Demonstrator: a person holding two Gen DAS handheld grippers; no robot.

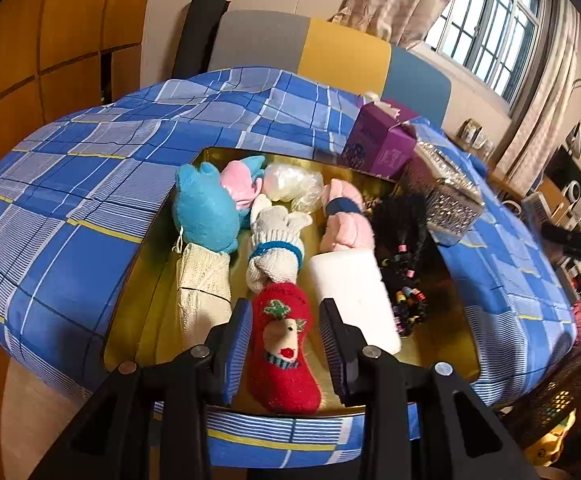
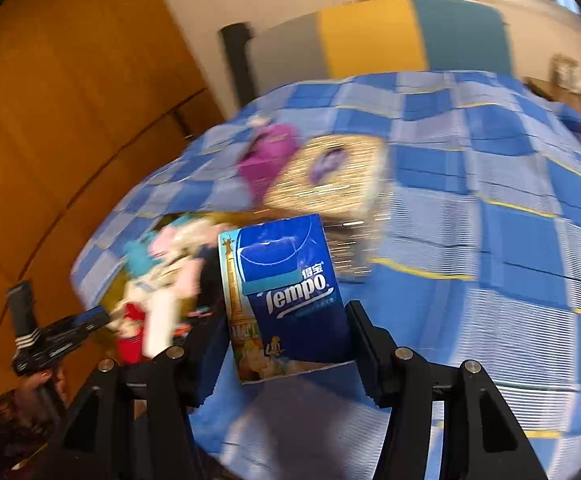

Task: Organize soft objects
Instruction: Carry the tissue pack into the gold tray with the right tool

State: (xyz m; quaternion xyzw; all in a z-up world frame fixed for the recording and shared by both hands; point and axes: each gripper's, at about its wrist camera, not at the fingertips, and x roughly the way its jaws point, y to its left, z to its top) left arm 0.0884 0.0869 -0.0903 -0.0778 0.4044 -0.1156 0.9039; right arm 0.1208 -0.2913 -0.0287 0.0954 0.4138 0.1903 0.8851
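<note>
Right gripper (image 2: 288,344) clamps the tissue pack (image 2: 286,300) across its sides, above the bed (image 2: 490,240). Pack: light, soft, slippery wrap (grip mid-body, moderate squeeze). Left gripper (image 1: 284,344): jaws apart, straddling the red sock (image 1: 286,344), pads not pressing. Gold tray (image 1: 162,304) holds sock, glove, plush toys, rolled cloths etc.
</note>
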